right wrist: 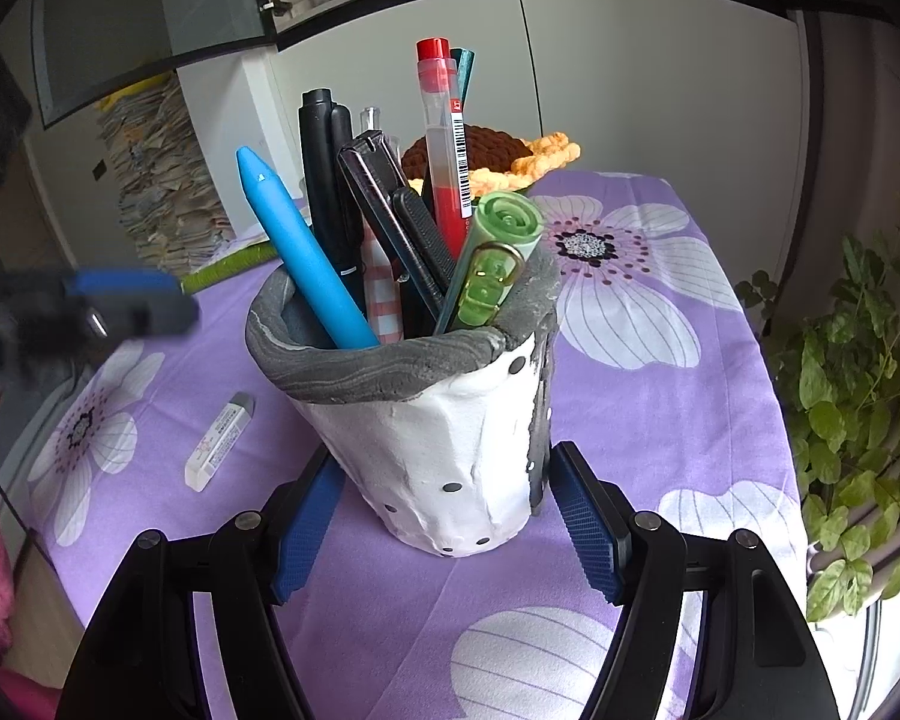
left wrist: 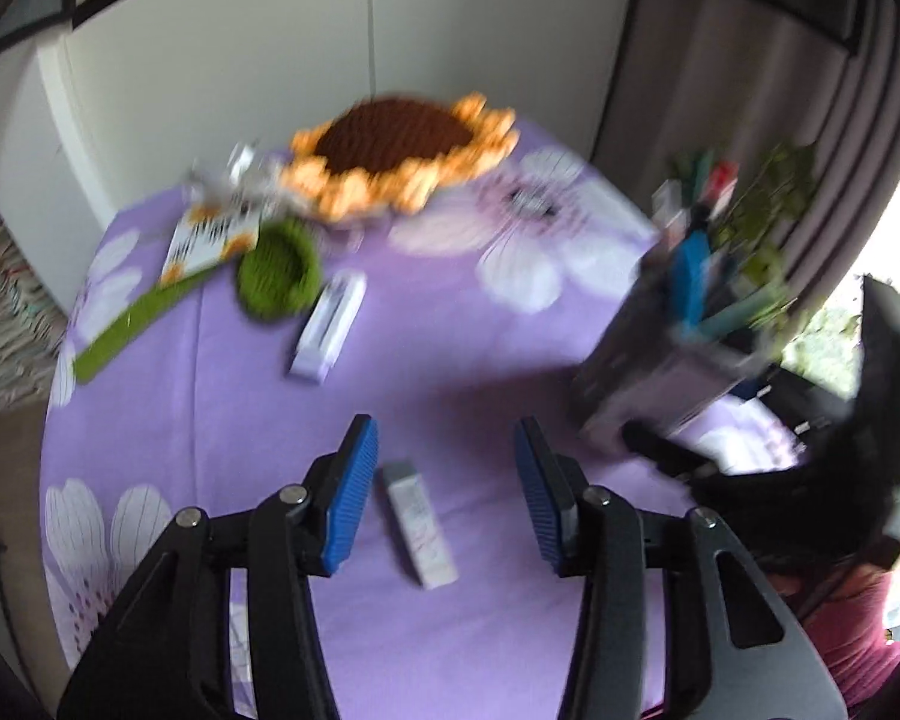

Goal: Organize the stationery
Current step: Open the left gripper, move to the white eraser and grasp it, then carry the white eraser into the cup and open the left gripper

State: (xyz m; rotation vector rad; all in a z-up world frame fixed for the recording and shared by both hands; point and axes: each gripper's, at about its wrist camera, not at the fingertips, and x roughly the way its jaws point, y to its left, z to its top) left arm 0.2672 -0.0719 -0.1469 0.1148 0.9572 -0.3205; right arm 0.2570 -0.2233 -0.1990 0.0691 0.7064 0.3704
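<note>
A white and grey pen holder (right wrist: 450,450) stands on the purple flowered tablecloth (right wrist: 660,420), full of pens, a blue crayon (right wrist: 306,258) and a green marker (right wrist: 492,264). My right gripper (right wrist: 444,468) is shut on the holder's lower sides. A white eraser (left wrist: 419,525) lies flat on the cloth, and my left gripper (left wrist: 445,426) hovers over it, open, with the eraser between and below the blue pads, untouched. The right wrist view shows the same eraser (right wrist: 219,441) left of the holder and the blurred left gripper (right wrist: 132,300) above it. A second white oblong item (left wrist: 329,327) lies farther back.
A crocheted sunflower (left wrist: 402,150) with a green leaf (left wrist: 279,276) and stem lies at the table's far side, beside a printed card (left wrist: 210,240). A leafy plant (right wrist: 858,420) stands past the table's right edge. Paper stacks (right wrist: 162,192) rise by the cabinets behind.
</note>
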